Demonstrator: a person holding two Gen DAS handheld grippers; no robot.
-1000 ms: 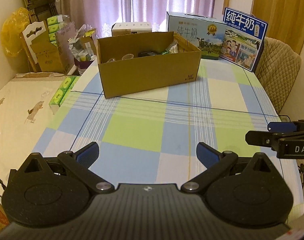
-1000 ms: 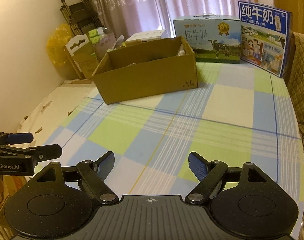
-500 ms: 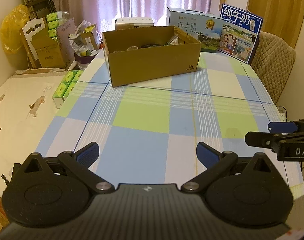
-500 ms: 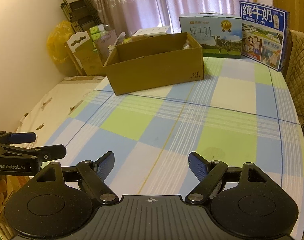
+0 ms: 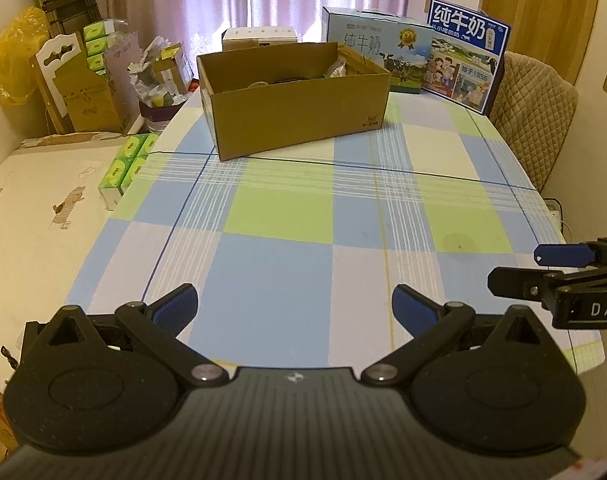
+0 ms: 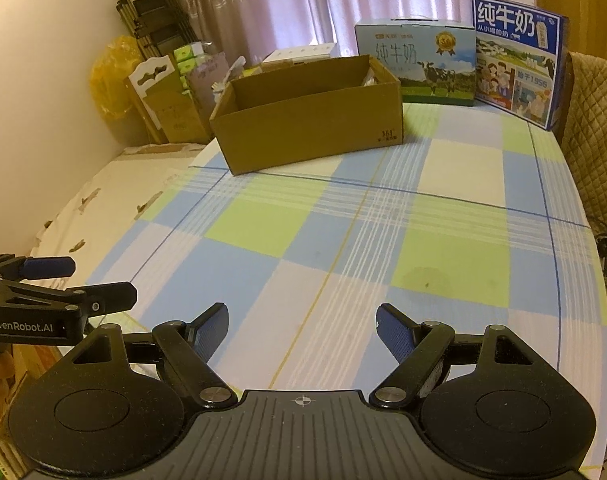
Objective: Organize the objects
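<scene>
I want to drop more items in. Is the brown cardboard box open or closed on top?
Open. The cardboard box has no lid or flaps over it, and the left wrist view looks past its rim to a few items inside.

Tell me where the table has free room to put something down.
The checked cloth lies bare between the cardboard box and both grippers' fingers. Another free strip runs beside the box toward the chair. The far edge is crowded with milk cartons.

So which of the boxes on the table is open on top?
The plain brown cardboard box; the two printed milk cartons behind it are closed.
</scene>
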